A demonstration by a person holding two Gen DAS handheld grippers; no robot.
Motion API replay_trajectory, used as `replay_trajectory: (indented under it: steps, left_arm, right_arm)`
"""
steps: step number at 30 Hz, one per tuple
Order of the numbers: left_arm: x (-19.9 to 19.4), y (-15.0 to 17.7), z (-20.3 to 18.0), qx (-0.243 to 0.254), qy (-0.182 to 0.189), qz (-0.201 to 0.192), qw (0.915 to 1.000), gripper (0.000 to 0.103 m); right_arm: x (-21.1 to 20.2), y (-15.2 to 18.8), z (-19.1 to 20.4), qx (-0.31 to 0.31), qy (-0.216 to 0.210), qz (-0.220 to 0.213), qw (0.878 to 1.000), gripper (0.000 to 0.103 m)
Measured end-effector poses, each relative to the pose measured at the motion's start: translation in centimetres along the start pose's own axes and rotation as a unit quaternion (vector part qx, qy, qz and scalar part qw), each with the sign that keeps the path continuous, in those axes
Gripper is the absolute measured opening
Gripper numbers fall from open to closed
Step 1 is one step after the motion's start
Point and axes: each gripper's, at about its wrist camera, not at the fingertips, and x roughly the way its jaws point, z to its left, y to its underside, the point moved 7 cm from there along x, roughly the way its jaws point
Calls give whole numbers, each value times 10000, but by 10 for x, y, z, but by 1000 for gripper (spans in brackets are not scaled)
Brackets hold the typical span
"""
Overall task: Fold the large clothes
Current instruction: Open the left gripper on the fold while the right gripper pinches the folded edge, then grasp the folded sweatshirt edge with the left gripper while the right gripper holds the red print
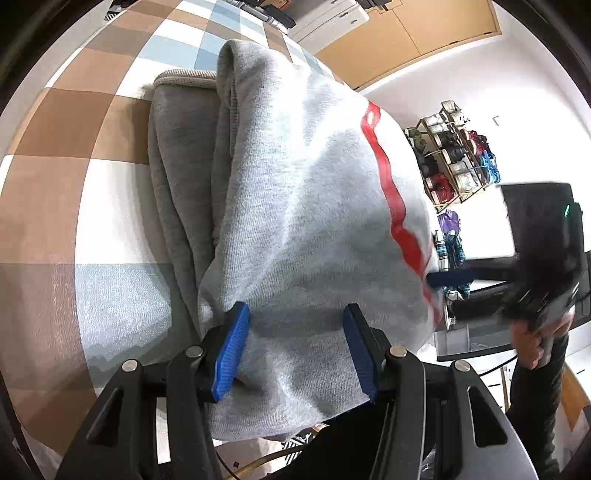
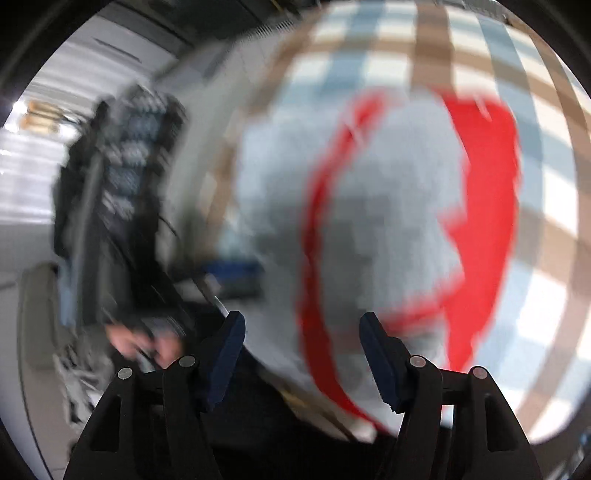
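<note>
Meanwhile, grey sweatshirt (image 1: pixel 303 221) bunches between left gripper (image 1: pixel 295 347) pads.

Under me lies a checked cover (image 1: pixel 92 122) in brown, white and pale blue squares. Beyond it I see a white wall (image 1: pixel 517 92) and light wooden cupboard doors (image 1: pixel 424 29) higher up. A wooden rack (image 1: pixel 454 155) packed with shoes and bags stands against that wall, with checked cloth hanging just beside it. From my right side everything is smeared; I make out the same checked cover (image 2: pixel 546 192) and bright daylight at the far left.
</note>
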Motion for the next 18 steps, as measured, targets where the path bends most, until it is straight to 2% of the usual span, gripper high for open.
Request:
replay_trajectory:
  steps: [3, 5, 12, 15, 18]
  left_arm:
    - [2, 1, -2, 33, -94, -17, 9999, 46]
    - [3, 1, -4, 30, -112, -24, 9999, 46]
    - [-3, -2, -3, -20, -38, -48, 10000, 47]
    - [-9, -1, -9, 174, -80, -150, 9997, 47]
    - [-16, -4, -15, 311, 51, -159, 9994, 47]
  right_arm:
    - [15, 4, -13, -160, 352, -71, 9992, 43]
    - [21, -2, -17, -21, 253, -139, 9996, 42]
    - [35, -10, -4, -510, 737, -448, 9950, 41]
    - [29, 5, -1, -538, 677, -765, 9933, 42]
    - [14, 20, -2, -595, 364, -1082, 9917, 46]
